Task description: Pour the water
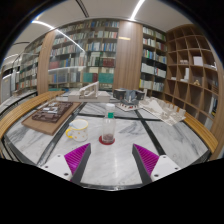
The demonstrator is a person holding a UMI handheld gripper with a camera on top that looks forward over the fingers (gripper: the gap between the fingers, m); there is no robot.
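Standing beyond open jaws, slender bottle [108, 128]

A white marble-patterned table [110, 160] with dark inlaid lines was seen across the lower half of the frame. At its centre a clear bottle [108, 127] was stood on a red coaster [107, 141]. A pale cup [77, 129] was set to the left, and a dark wooden tray [52, 113] was placed at upper left

Gripper [112, 157] held level, fingers spread wide apart, magenta pads [77, 155] facing inward, nothing between them
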